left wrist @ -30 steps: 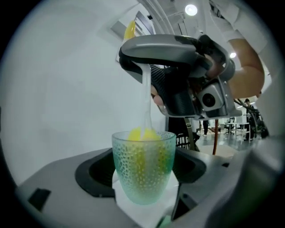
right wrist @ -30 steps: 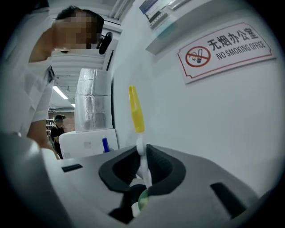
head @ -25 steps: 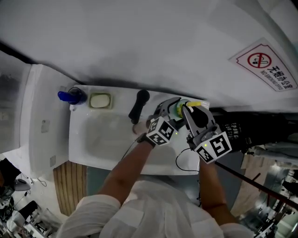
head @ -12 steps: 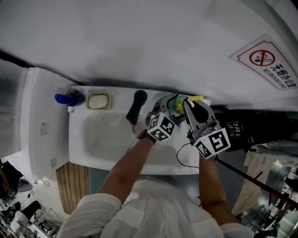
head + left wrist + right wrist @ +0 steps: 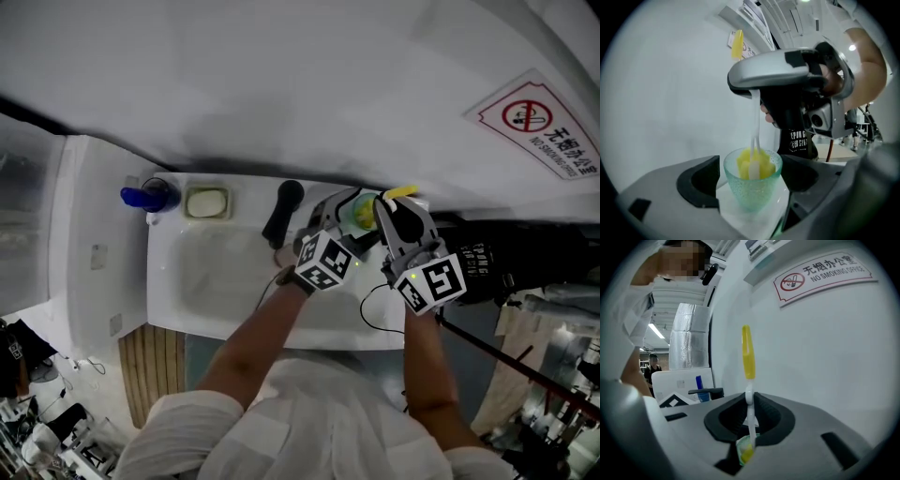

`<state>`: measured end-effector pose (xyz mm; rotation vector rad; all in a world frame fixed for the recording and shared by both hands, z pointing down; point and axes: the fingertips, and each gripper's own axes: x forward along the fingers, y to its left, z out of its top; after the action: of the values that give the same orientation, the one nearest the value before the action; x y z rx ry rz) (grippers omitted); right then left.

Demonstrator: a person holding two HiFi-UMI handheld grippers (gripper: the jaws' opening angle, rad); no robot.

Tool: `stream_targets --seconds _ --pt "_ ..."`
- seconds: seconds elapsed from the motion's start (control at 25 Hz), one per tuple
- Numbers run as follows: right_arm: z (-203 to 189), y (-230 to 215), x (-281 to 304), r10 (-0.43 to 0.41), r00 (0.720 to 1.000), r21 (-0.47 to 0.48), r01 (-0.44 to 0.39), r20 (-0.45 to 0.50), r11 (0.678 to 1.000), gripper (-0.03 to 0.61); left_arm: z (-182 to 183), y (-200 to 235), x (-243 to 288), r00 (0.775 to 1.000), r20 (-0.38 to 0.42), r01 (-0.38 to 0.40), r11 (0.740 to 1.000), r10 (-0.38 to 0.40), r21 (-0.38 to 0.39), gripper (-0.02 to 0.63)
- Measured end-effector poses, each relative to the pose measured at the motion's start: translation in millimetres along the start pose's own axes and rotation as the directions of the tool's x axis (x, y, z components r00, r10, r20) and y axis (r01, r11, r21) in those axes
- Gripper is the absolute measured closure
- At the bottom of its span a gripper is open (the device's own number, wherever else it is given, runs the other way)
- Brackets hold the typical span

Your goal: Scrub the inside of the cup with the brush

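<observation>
White wall above the counter (image 5: 178, 309) carries a sign (image 5: 820, 273) reading "NO SMOKING OFFICE". The left gripper (image 5: 751, 177) has just been opening; its fingers flank the green cup (image 5: 753, 192) without touching. The right gripper (image 5: 750, 420) clamps the brush (image 5: 748, 352) by its white stem, with the yellow sponge head inside the cup.

Wall (image 5: 825, 357) sits right ahead of the right gripper (image 5: 750, 423), no passage there. Beneath its jaws, the left gripper (image 5: 752, 180), jaws just opening, brackets the cup (image 5: 752, 194). Further left the faucet (image 5: 281, 214) juts up; the basin (image 5: 211, 281) past it lies open.
</observation>
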<state>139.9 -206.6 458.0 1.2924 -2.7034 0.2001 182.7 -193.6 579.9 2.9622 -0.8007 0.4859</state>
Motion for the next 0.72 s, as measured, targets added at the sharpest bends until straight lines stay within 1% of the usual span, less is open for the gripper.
stream_targets --seconds 0.16,0.36,0.48,0.64,0.72 --pt "5.8 -0.7 -2.6 -0.011 1.0 -0.001 0.011 0.012 1.0 0.543 11.2 0.1 -19.6 0.999 0.021 -0.035 0.999 0.035 -0.016 0.242" --pt "17.9 -1.7 -8.2 -0.021 0.999 0.003 0.02 0.039 1.0 0.543 17.2 -7.1 -41.9 0.998 0.033 -0.044 0.997 0.047 -0.061 0.242" --pt "27.5 -1.8 -12.8 -0.023 0.998 0.005 0.023 0.057 1.0 0.543 20.7 -13.7 -53.7 0.998 0.039 -0.037 0.996 0.041 -0.085 0.242" --pt "45.1 3.5 -20.5 -0.017 0.996 0.001 0.017 0.087 1.0 0.543 30.0 -21.5 -69.7 0.996 0.086 -0.013 0.991 0.025 -0.134 0.242" --pt "55.5 7.1 -25.2 -0.015 0.994 -0.003 0.015 0.106 1.0 0.543 33.5 -23.4 -78.4 0.995 0.097 -0.002 0.989 0.017 -0.151 0.244"
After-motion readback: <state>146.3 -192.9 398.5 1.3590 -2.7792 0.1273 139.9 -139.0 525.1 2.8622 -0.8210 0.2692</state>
